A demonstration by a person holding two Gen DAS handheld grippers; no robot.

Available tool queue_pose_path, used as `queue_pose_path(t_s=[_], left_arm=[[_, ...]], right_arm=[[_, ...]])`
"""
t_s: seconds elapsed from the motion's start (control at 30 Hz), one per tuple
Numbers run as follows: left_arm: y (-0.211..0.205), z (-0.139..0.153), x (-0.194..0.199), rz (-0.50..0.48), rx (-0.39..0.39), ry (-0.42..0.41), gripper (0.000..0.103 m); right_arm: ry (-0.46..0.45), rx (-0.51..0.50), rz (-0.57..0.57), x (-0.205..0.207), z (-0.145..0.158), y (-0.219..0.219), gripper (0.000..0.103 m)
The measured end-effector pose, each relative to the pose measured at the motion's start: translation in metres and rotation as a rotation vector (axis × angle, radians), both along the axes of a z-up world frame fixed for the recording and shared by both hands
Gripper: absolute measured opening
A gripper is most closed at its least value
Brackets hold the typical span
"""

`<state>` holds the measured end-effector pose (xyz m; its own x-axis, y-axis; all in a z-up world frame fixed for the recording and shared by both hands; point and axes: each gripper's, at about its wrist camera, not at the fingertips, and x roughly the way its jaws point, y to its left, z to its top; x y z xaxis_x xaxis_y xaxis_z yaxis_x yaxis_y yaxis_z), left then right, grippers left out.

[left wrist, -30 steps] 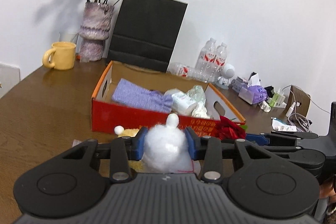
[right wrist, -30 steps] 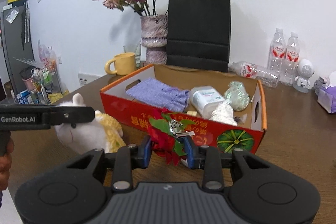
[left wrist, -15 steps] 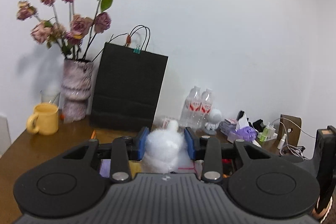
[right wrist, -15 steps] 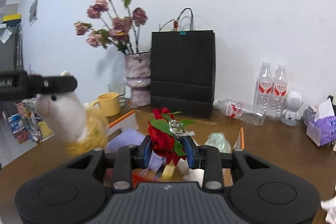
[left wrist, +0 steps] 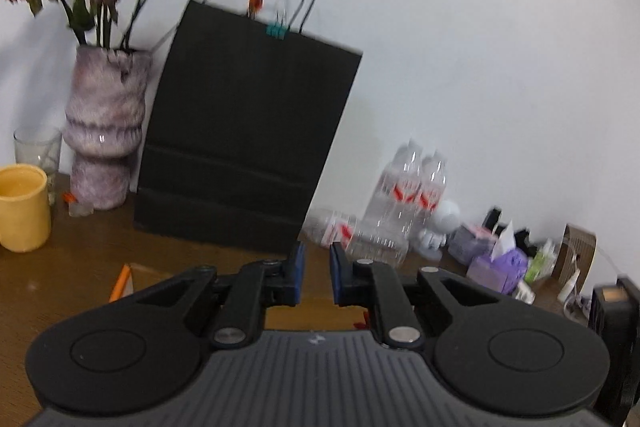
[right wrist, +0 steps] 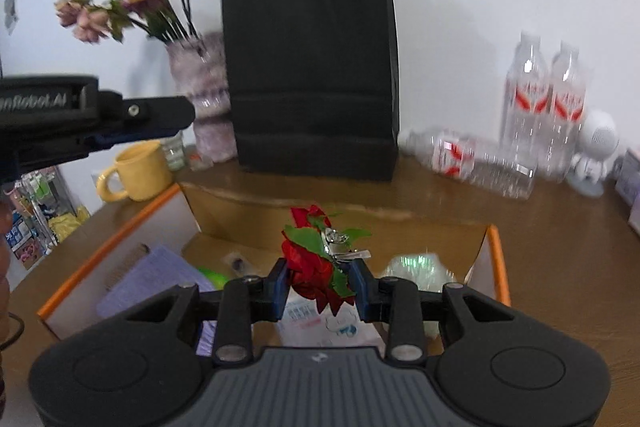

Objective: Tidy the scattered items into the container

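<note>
The left claw (left wrist: 316,277) has just been closing; its jaws stand nearly together with nothing between them. The right claw (right wrist: 320,287) pinches a red flower (right wrist: 310,263) above the orange-rimmed box (right wrist: 494,251). Three water bottles (right wrist: 524,95) stand or lie along the bench (right wrist: 560,247) back edge.

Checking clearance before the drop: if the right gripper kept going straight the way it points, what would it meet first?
Probably the far wall of the box, just past the red flower that the right gripper holds; depth is uncertain.
</note>
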<state>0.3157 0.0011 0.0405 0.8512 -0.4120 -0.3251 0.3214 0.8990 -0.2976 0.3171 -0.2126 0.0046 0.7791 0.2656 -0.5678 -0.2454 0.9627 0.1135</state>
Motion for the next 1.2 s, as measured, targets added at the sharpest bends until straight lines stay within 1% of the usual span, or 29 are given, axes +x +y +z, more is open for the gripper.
queue_pose_path(t_s=[0.03,0.07,0.1,0.17,0.23,0.27,0.3,0.33,0.37,0.4,0.43,0.47,0.5,0.53,0.6,0.67,0.8,0.93,1.03,1.2], left_arm=[[0.001,-0.004,-0.005,-0.016,0.013,0.003,0.016],[0.002,-0.007,-0.012,-0.027,0.025,0.002,0.022],[0.003,-0.009,-0.02,-0.031,0.038,0.001,0.033],[0.006,-0.011,-0.036,-0.023,0.064,-0.002,0.043],[0.01,-0.012,-0.05,-0.02,0.071,0.01,0.048],[0.012,-0.012,-0.055,-0.02,0.068,0.019,0.052],[0.014,-0.012,-0.061,-0.012,0.07,0.027,0.06],[0.016,-0.012,-0.067,0.0,0.076,0.032,0.065],[0.017,-0.012,-0.072,0.01,0.082,0.034,0.069],[0.019,-0.011,-0.077,0.017,0.085,0.038,0.071],[0.021,-0.01,-0.082,0.024,0.085,0.042,0.073],[0.023,-0.008,-0.087,0.028,0.084,0.044,0.079],[0.024,-0.007,-0.093,0.032,0.084,0.044,0.083],[0.025,-0.005,-0.1,0.035,0.087,0.042,0.084],[0.024,-0.003,-0.112,0.037,0.097,0.041,0.091],[0.024,-0.003,-0.124,0.038,0.104,0.048,0.096],[0.025,-0.006,-0.15,0.054,0.114,0.071,0.103],[0.023,-0.01,-0.18,0.059,0.133,0.1,0.103],[0.021,-0.016,-0.207,0.042,0.141,0.119,0.103],[0.017,-0.036,-0.249,0.003,0.133,0.178,0.103]], right_arm=[[0.002,-0.003,0.009,-0.002,-0.004,0.0,0.031],[0.0,-0.007,0.018,-0.004,-0.007,-0.001,0.031],[-0.006,-0.008,0.021,-0.008,-0.009,-0.002,0.031],[-0.022,-0.004,0.028,-0.014,-0.008,-0.003,0.031],[-0.028,-0.006,0.028,-0.018,-0.004,-0.003,0.031],[-0.029,-0.011,0.023,-0.018,-0.002,-0.002,0.032],[-0.025,-0.018,0.012,-0.018,-0.002,-0.002,0.032],[-0.01,-0.025,-0.005,-0.017,-0.001,-0.003,0.035],[0.013,-0.031,-0.021,-0.015,-0.002,-0.004,0.044],[0.032,-0.032,-0.026,-0.014,-0.002,-0.005,0.054],[0.044,-0.025,-0.028,-0.015,-0.002,-0.007,0.068],[0.04,-0.014,-0.029,-0.019,0.0,-0.01,0.072],[0.029,-0.001,-0.023,-0.026,0.004,-0.012,0.072],[0.018,0.009,-0.011,-0.034,0.008,-0.014,0.074],[-0.004,0.015,0.004,-0.05,0.015,-0.019,0.079],[-0.026,0.004,0.017,-0.071,0.022,-0.022,0.08],[-0.043,-0.012,0.065,-0.113,0.029,-0.023,0.08],[-0.032,-0.025,0.101,-0.153,0.026,-0.023,0.081],[-0.011,-0.03,0.121,-0.184,0.018,-0.024,0.081],[0.043,-0.016,0.134,-0.233,-0.001,-0.032,0.081]])
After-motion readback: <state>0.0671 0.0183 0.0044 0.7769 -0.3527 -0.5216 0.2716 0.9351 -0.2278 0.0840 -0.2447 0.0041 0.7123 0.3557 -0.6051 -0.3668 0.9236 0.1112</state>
